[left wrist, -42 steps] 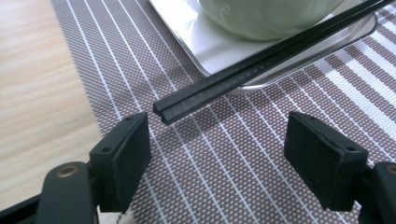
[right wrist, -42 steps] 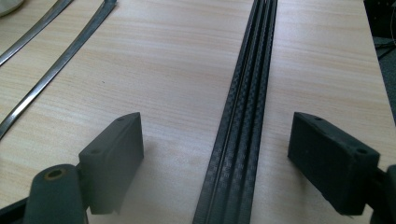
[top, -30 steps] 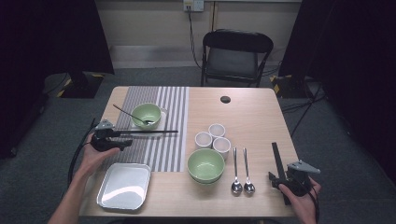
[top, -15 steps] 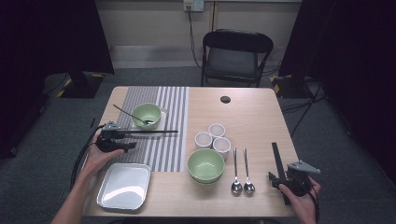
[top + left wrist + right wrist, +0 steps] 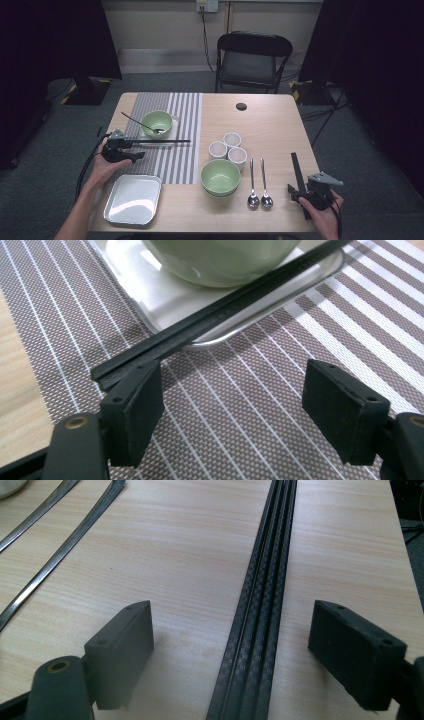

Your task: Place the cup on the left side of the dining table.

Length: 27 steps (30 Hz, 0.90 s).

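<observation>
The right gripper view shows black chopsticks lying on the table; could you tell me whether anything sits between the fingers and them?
Nothing visible does. The chopsticks lie on bare table between the open right gripper fingers, neither pad touching them. The two spoons lie well off to the side.

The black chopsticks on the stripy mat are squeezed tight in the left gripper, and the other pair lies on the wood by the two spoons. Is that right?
Not quite. In the left gripper view the left gripper is open: the black chopsticks lie past one jaw's tip, not squeezed between them, leaning on the small tray on the stripy mat. The other pair does lie on the wood by the two spoons.
</observation>
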Motion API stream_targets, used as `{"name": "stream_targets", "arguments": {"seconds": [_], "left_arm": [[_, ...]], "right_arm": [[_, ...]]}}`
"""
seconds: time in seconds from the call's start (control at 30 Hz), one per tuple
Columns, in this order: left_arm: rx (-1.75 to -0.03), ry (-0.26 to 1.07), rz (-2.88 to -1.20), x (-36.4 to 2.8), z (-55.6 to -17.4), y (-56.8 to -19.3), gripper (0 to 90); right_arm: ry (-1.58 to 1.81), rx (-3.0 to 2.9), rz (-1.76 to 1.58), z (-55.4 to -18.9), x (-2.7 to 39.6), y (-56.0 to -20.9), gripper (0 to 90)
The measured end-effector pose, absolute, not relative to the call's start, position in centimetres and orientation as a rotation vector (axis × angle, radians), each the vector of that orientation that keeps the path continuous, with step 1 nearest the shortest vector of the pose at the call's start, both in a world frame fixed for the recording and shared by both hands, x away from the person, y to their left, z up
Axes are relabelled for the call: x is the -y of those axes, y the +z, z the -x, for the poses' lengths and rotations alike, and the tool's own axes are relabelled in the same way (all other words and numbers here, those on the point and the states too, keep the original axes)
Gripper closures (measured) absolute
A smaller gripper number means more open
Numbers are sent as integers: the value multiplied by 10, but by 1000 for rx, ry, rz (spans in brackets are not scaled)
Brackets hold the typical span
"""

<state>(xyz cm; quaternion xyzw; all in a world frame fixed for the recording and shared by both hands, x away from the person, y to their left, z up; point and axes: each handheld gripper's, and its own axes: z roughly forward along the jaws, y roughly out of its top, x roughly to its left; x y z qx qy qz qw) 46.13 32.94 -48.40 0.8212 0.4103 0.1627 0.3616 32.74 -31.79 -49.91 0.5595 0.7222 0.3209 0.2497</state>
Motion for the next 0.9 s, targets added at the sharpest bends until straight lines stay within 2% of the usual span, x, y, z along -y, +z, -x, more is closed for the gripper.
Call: {"name": "stream_targets", "arguments": {"seconds": [0.2, 0.9], "left_arm": [[-1060, 393, -2087, -329, -457, -478, 219], [-992, 338, -2009, -312, -445, -459, 228]], "right_arm": [[871, -1969, -1519, -327, 318, -499, 175], [870, -1970, -1517, -328, 318, -499, 174]]}}
